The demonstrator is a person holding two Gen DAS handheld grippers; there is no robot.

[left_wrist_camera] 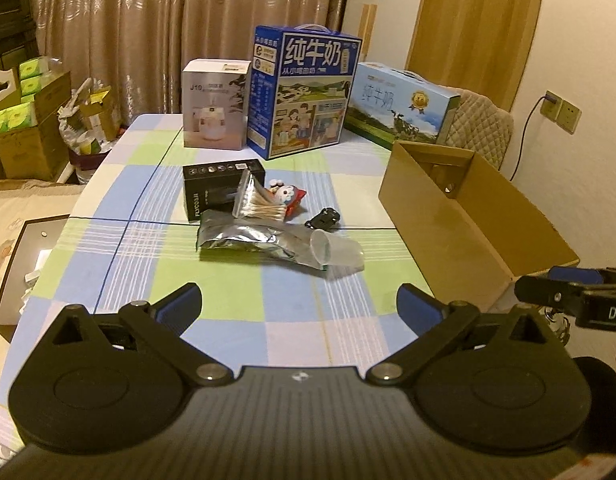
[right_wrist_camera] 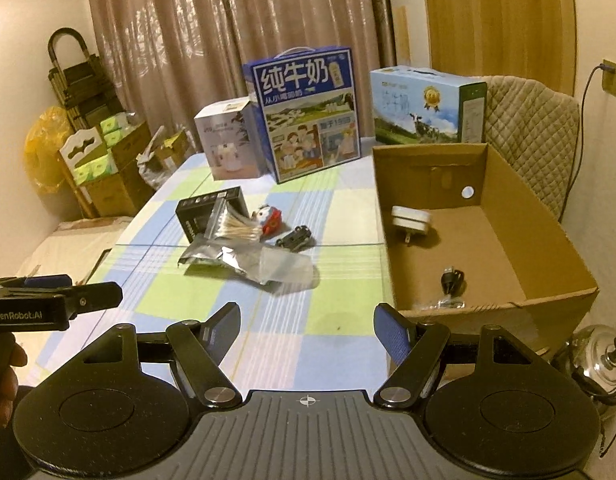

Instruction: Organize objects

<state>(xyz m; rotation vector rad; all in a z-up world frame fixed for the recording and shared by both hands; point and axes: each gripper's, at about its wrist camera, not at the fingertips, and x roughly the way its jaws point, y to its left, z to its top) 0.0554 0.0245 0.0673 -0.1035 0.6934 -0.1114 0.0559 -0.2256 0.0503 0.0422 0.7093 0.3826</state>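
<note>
Left gripper (left_wrist_camera: 300, 304) jaws spread wide, nothing held; right gripper (right_wrist_camera: 308, 330) likewise parted, empty. Clear plastic cup (left_wrist_camera: 335, 249) seen lying on foil pouch (left_wrist_camera: 244, 240), mid-table. Judged light, thin, crushable; rim best pinched gently.

Matt cardboard box (right_wrist_camera: 547, 240); shiny foil pouch (left_wrist_camera: 244, 240); clear plastic cup (left_wrist_camera: 335, 248).

Clear cup (left_wrist_camera: 335, 249) sideways on foil pouch (left_wrist_camera: 244, 241), beside open carton (left_wrist_camera: 467, 216)
</note>
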